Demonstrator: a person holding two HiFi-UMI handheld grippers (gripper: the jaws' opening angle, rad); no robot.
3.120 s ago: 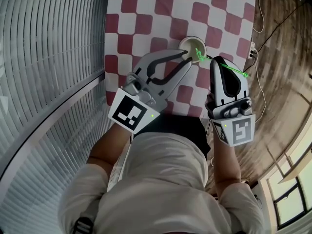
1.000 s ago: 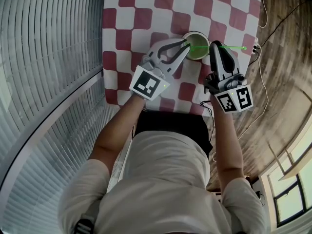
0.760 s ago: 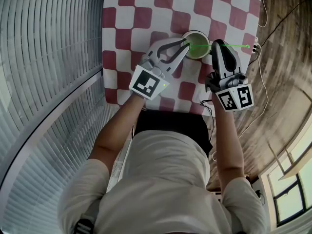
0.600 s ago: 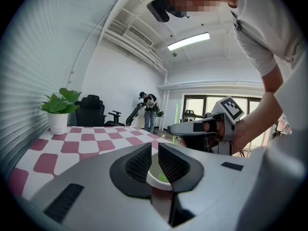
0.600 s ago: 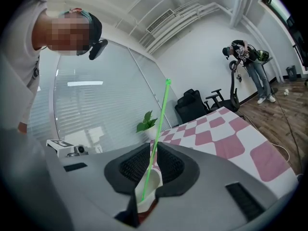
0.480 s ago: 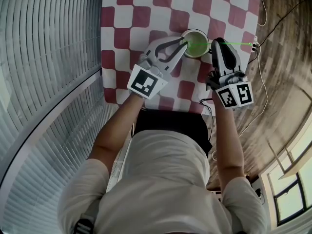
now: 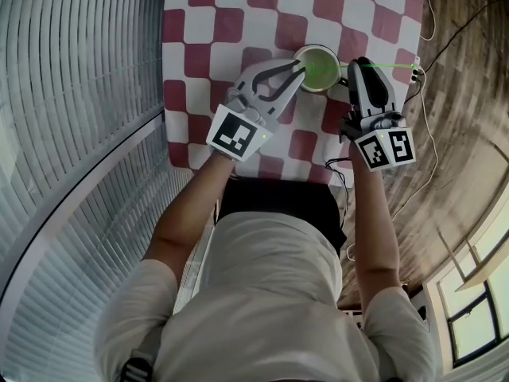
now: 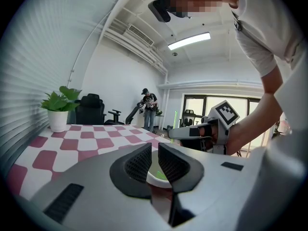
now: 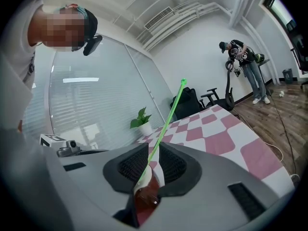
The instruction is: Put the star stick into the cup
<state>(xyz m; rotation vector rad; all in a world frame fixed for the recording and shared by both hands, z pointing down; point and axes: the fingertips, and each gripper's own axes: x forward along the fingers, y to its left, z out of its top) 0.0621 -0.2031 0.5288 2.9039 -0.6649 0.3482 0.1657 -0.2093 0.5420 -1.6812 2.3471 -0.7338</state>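
Note:
A white cup with a green inside stands on the red-and-white checked tablecloth. My left gripper is shut on the cup's near-left rim; the rim shows between its jaws. My right gripper, just right of the cup, is shut on the thin green star stick. The stick slants from the cup's mouth past the right jaws and out over the table's right edge. In the right gripper view the stick rises from between the jaws. Its star end is hidden.
A potted plant stands at the table's far end. Window blinds run along the left. Cables lie on the wooden floor to the right. A person and office chairs are far behind.
Both grippers and the cup have shifted a little away from the body. The stick has swung from a downward slant to nearly level across the head view, with its inner end at the cup's mouth.

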